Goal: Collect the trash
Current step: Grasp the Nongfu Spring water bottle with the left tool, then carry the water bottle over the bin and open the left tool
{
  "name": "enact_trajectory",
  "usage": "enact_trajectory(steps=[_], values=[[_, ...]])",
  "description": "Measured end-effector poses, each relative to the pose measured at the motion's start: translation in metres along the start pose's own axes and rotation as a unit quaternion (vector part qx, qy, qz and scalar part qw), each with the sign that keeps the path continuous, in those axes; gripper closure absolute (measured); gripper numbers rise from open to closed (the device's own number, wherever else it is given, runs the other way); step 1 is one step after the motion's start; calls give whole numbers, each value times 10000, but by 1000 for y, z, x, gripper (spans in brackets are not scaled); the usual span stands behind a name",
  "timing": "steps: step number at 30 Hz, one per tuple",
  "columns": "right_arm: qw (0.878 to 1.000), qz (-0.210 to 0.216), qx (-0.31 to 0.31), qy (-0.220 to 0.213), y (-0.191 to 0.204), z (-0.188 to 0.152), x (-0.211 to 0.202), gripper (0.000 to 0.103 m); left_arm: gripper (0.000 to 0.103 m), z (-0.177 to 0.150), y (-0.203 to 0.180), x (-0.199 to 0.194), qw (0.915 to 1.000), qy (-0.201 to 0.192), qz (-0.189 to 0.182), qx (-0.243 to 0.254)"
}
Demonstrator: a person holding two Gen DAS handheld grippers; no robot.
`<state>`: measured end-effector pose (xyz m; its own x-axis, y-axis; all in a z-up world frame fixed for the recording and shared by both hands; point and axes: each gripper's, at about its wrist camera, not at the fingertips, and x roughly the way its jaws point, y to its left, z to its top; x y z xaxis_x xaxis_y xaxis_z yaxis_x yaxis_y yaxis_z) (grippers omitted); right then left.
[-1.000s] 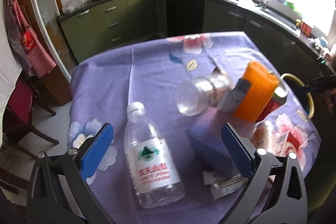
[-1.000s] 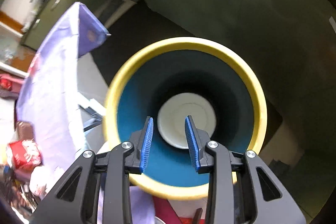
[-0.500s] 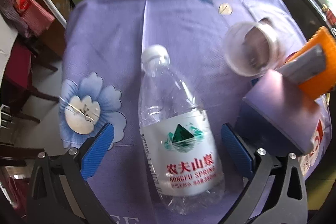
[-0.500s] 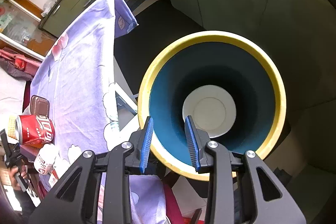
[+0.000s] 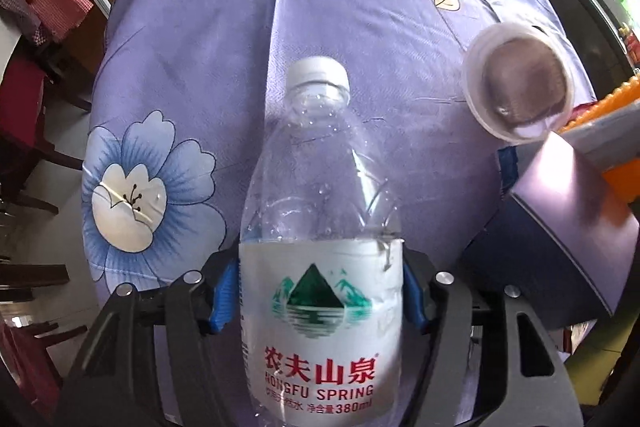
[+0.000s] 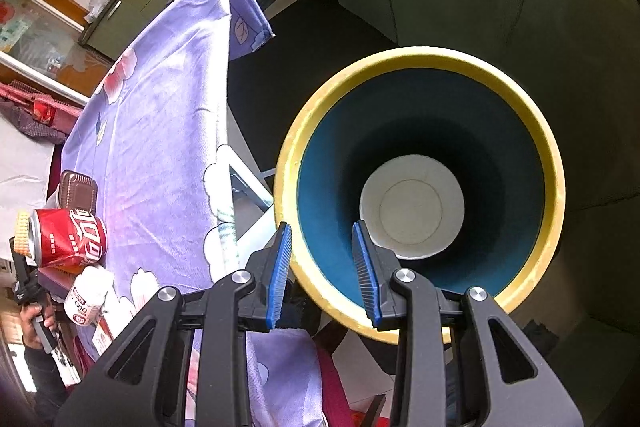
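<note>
Left gripper (image 5: 316, 293) has just been closing; its blue fingers (image 5: 222, 297) now clamp the label band of the clear water bottle (image 5: 320, 211), cap pointing to 12 o'clock, lying on the purple floral tabletop (image 5: 208, 39). Plastic cup (image 5: 518, 85) at 2 o'clock of the bottle, dark box (image 5: 560, 227) at 3 o'clock. Right gripper (image 6: 322, 273) holds nothing, fingers partly apart (the near yellow rim shows between them) over the yellow-rimmed bin (image 6: 420, 57), a white disc (image 6: 412, 207) at its bottom. Red can (image 6: 66, 237) at 9 o'clock.
</note>
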<state>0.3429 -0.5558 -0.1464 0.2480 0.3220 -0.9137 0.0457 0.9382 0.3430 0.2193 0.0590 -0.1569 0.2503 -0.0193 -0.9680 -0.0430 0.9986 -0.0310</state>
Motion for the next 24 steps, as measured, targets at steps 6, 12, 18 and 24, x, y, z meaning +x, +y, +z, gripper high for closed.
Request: enact_trajectory(steps=[6,12,18,24], values=[[9999,70,-89,-85,7,-2,-5,70,42,-13,-3,-42,9988,-463,30,172],[9996,143,-155,-193,10,-7,-13,70,42,-26,-23,-108,9942,-992,13,426],[9987,181,-111,-459,-1,-14,-32,70,42,-23,-97,-170,9774,-1556,-320,1396],[9977,178,89,-650,-30,-32,-49,70,42,-10,-220,-172,9434,-1474,-1229,2705]])
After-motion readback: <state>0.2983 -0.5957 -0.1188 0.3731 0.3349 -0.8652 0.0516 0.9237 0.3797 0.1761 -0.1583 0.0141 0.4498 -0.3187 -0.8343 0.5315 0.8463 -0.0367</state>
